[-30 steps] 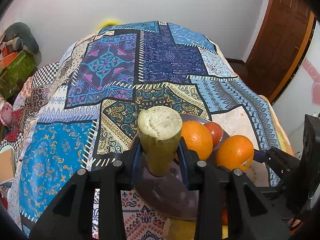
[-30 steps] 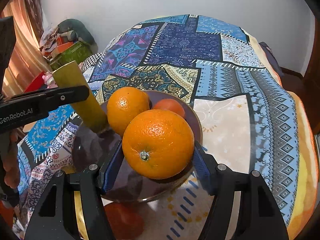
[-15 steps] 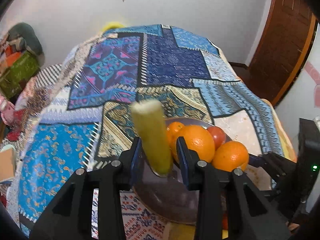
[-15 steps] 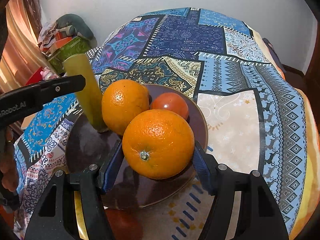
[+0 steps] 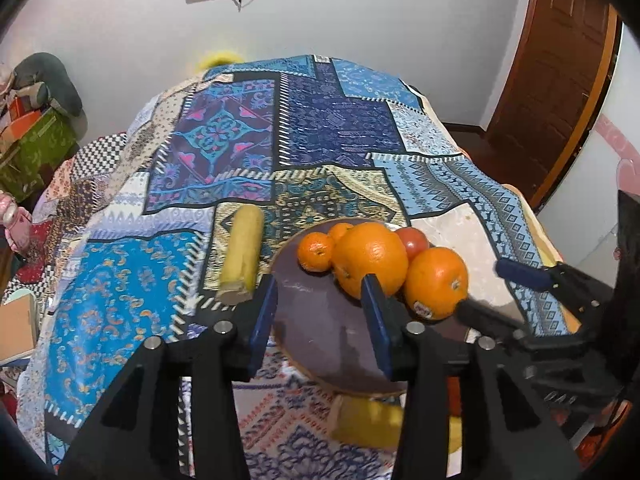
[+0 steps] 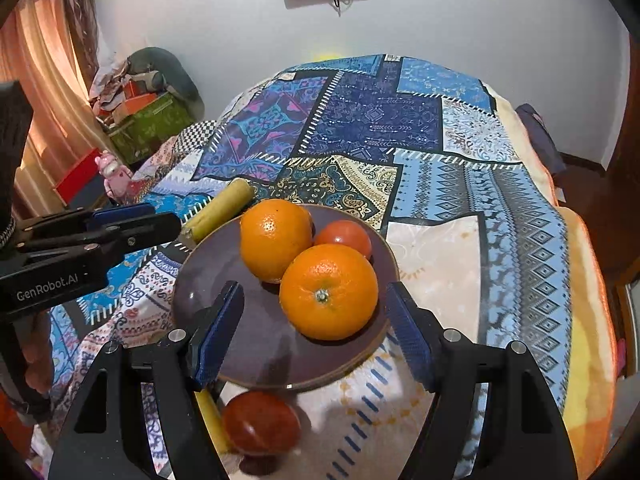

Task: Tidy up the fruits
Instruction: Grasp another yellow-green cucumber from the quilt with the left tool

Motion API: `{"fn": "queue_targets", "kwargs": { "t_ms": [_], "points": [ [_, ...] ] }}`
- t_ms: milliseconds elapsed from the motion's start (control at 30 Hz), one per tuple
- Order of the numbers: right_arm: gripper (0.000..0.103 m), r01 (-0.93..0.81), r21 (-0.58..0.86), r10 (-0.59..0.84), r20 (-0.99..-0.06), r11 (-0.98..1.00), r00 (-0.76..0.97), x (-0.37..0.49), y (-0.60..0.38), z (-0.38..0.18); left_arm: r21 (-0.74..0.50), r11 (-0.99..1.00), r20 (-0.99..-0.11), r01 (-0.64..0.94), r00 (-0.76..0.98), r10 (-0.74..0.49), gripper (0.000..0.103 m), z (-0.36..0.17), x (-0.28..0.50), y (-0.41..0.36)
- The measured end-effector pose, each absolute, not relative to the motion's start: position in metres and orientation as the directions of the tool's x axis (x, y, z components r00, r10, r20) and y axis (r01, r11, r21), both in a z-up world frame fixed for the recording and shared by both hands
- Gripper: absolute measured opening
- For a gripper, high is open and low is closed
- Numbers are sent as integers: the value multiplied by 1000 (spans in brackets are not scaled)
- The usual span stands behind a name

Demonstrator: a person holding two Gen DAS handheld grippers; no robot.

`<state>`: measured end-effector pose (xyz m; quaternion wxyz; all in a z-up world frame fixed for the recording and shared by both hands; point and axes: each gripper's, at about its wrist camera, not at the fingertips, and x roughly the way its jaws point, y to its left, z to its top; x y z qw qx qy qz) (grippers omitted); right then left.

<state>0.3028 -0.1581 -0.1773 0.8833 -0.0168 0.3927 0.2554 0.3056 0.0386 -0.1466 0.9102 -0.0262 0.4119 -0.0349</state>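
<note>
A dark purple plate [image 5: 316,332] [image 6: 256,320] holds two big oranges [image 6: 328,292] [image 6: 276,240], a tomato [image 6: 344,238] and small mandarins [image 5: 316,251]. My right gripper [image 6: 313,288] is opening. Its blue pads stand clear on either side of the nearer orange, which rests on the plate. My left gripper [image 5: 319,280] is opening too, over the plate's near edge, with nothing between its jaws. A cut yellow-green fruit piece [image 5: 242,256] [image 6: 220,210] lies on the cloth just left of the plate. Each wrist view shows the other gripper: the left gripper [image 6: 164,220] and the right gripper [image 5: 480,286].
A patchwork cloth [image 5: 320,128] covers the rounded table. Near the front edge, below the plate, lie a red tomato [image 6: 260,424] and a yellow fruit [image 5: 368,420]. Boxes and clutter [image 6: 144,120] sit at the far left, and a wooden door [image 5: 560,80] is at the right.
The left gripper let go of the yellow-green piece, which now lies on the cloth left of the plate. The right gripper released the orange onto the plate. Both grippers pulled back and up.
</note>
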Motion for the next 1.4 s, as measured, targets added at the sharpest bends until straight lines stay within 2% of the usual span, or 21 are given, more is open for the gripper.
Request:
{"fn": "queue_targets", "kwargs": {
  "t_ms": [133, 300, 433, 567, 667, 800, 1200, 1400],
  "points": [
    [70, -459, 152, 423, -701, 875, 574, 298, -165, -177, -44, 999, -756, -14, 654, -24, 50, -152, 311, 62],
    [70, -447, 156, 415, -707, 881, 572, 301, -172, -184, -110, 991, -802, -70, 596, -47, 50, -176, 347, 94],
    [70, -434, 176, 419, -711, 884, 565, 304, -176, -190, -109, 991, -844, -75, 533, -52, 50, -204, 383, 99],
    [70, -428, 185, 421, -711, 885, 564, 306, -179, -194, -102, 992, -857, -70, 512, -52, 48, -226, 411, 99],
    [70, -429, 196, 430, -707, 882, 561, 306, -181, -197, -103, 992, -881, -69, 469, -59, 37, -239, 426, 100],
    [70, -433, 197, 436, -698, 879, 568, 303, -181, -195, -82, 995, -879, -64, 474, -42, 36, -249, 428, 102],
    [70, -443, 208, 456, -673, 872, 582, 295, -180, -184, -41, 999, -878, -19, 479, -26, 34, -221, 387, 103],
    [70, -439, 206, 453, -668, 875, 590, 291, -178, -180, -96, 995, -855, 30, 509, -97, 34, -192, 365, 89]
  ]
}}
